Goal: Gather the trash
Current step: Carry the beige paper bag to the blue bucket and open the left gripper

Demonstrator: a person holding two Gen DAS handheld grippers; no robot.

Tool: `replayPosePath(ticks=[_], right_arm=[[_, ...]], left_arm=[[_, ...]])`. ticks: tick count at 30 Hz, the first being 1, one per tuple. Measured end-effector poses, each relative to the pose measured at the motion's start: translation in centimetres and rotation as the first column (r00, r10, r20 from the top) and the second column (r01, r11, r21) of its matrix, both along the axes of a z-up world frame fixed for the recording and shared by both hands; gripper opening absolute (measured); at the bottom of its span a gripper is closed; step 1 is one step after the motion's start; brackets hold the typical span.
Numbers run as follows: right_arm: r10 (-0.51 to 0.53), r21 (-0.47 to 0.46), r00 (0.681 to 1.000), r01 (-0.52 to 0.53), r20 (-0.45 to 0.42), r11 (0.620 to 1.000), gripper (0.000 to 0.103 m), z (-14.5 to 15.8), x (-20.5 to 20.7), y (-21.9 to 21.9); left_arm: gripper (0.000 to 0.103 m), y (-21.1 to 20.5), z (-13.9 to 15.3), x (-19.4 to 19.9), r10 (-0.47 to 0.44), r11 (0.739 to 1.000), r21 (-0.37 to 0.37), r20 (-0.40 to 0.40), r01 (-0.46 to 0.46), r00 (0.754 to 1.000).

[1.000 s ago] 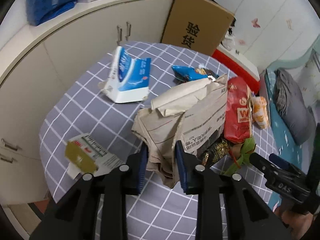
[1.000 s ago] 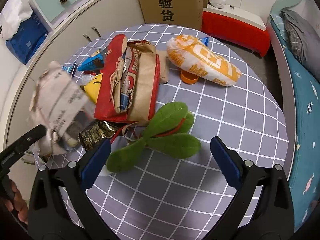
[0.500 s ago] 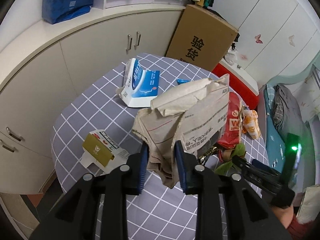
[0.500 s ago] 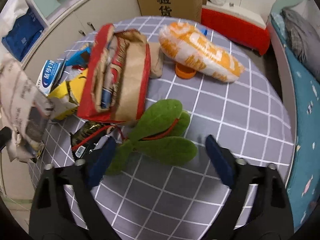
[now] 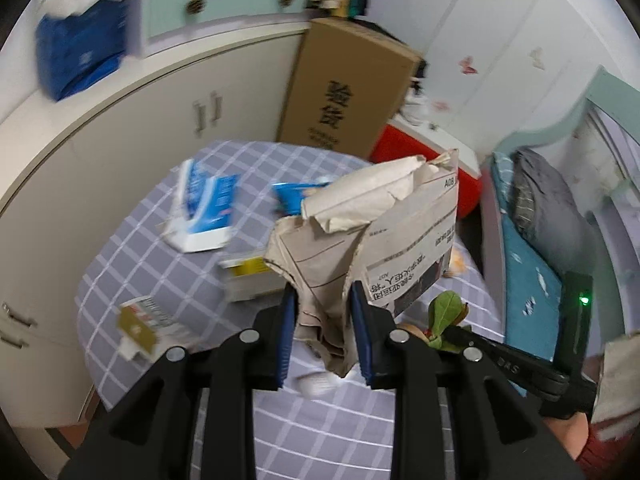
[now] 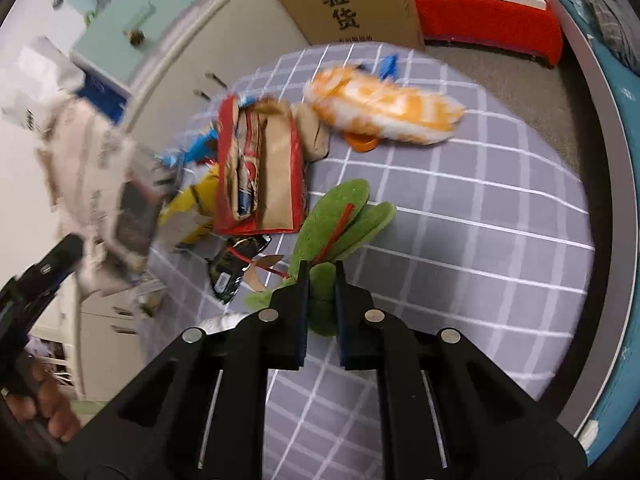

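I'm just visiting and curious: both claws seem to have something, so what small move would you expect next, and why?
Probably lift the right claw, carrying the green leaf toy off the table. Its jaws have just closed on the stem, and the left claw already holds the crumpled newspaper aloft.

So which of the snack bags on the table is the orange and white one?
The puffy orange-and-white bag at the table's far side, beside the red bag; the others are red, yellow or dark.

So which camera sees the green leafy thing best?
The right wrist view: the green leaf bunch fills the middle, its stem pinched in the right gripper. The left wrist view shows only a small leaf tip low on the right.
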State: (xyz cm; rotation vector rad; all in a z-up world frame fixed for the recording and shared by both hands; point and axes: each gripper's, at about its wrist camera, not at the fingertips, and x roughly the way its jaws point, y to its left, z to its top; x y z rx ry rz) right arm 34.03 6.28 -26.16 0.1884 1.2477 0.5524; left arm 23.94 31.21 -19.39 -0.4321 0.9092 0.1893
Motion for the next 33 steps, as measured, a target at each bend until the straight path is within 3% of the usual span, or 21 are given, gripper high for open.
replayPosePath(ticks=[5,10,18,24,26,27,33], right_arm=[[-0.083,0.050,0.996,0.081,0.041,0.995,0.011,3.6,-0.2,-6.7],[-0.180,0.040,0.982,0.178,0.050,0.983,0.011,4.5,1.2,-15.3],[-0.258,-0.061,0.965,0.255,-0.049,0.965,0.011,-0.5,5.4,-28.7],[-0.255,-0.128,0.964,0.244,-0.075,0.961,0.015,-4.1,7.8,-34.3],[-0.257,-0.130,0.961,0.242,-0.106,0.961,0.028,-5.8,8.6,-35.6],[-0.258,-0.133,0.959,0.242,-0.121,0.961,0.051,-6.5,8.7,-36.3],[-0.272,-0.160,0.951,0.248,-0.151,0.955,0.056,-8.4,9.4,-38.8]], left_arm=[[0.026,-5.8,1.7,3.2,-0.107,0.994,0.003,0.007,0.107,0.994],[0.026,-14.2,2.2,6.4,-0.200,0.980,0.001,-0.001,0.200,0.980],[0.026,-27.8,-0.9,11.7,-0.261,0.964,-0.077,-0.072,0.255,0.963],[0.026,-35.6,-4.9,15.8,-0.309,0.950,-0.089,-0.160,0.298,0.937],[0.026,-37.3,-5.8,16.5,-0.324,0.946,-0.080,-0.178,0.315,0.929],[0.026,-37.9,-6.2,17.1,-0.328,0.945,-0.074,-0.191,0.320,0.925],[0.026,-41.3,-8.7,18.9,-0.359,0.933,-0.063,-0.249,0.355,0.899]])
